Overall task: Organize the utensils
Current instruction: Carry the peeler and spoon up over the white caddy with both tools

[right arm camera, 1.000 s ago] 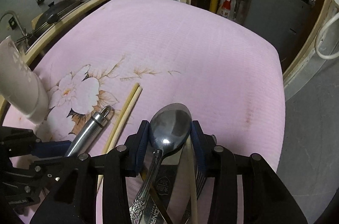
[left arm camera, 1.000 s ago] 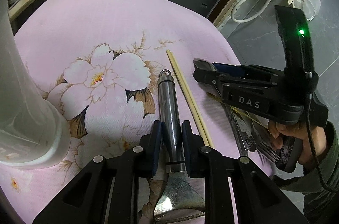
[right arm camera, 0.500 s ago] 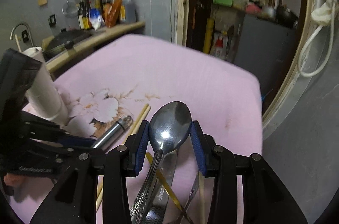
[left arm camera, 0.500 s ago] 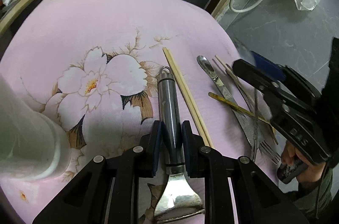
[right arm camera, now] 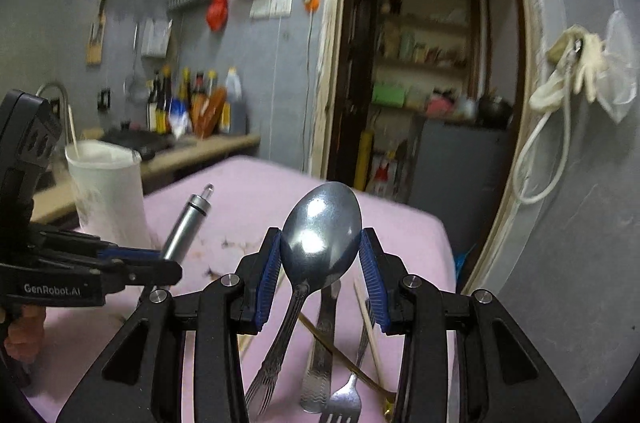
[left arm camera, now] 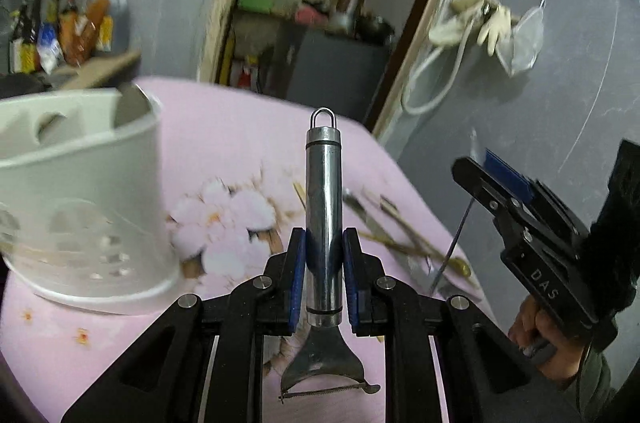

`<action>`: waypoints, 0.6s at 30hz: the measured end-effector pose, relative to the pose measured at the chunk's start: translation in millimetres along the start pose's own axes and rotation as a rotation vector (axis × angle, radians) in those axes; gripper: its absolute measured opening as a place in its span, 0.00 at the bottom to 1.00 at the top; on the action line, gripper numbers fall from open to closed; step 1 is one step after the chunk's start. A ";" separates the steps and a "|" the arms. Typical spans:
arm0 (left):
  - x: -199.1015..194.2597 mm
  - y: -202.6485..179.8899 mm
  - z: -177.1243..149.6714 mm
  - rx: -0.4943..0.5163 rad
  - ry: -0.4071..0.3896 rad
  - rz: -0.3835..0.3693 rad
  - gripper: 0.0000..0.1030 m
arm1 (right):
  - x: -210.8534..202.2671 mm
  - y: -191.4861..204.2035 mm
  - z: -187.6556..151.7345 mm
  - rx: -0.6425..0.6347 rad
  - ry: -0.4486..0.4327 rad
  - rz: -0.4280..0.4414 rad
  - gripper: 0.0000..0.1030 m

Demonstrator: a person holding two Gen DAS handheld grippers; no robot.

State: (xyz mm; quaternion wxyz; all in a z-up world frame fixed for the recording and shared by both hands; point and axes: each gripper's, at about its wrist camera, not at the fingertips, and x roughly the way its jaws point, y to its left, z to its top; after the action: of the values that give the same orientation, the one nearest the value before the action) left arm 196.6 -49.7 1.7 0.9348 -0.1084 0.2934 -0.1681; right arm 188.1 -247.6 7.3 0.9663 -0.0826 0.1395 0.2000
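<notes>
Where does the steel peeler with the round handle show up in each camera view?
Left wrist: steel peeler with the round handle stands centre, clamped in the left gripper.
Right wrist: its handle pokes up at left.
Shared landmark: white plastic utensil holder.

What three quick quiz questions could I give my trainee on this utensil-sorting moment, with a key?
1. True or false: the left gripper is shut on the peeler.
2. Which part of the spoon sits between the right gripper pads: A) handle tip, B) bowl, C) neck?
3. Name the white container standing on the pink tablecloth to the left of the peeler in the left wrist view.

Key
1. True; its pads clamp the steel handle, blade end toward the camera.
2. B.
3. The utensil holder.
</notes>
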 end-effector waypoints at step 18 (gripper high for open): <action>-107.7 19.7 74.4 -0.020 -0.295 0.014 0.14 | -23.7 39.6 79.0 -0.029 -0.247 0.066 0.36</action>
State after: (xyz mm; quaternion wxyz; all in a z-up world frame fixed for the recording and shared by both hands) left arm 162.0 16.8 110.8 0.9679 -0.1391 0.1551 -0.1406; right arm 169.7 -203.3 85.3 0.9677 -0.0666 0.0194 0.2423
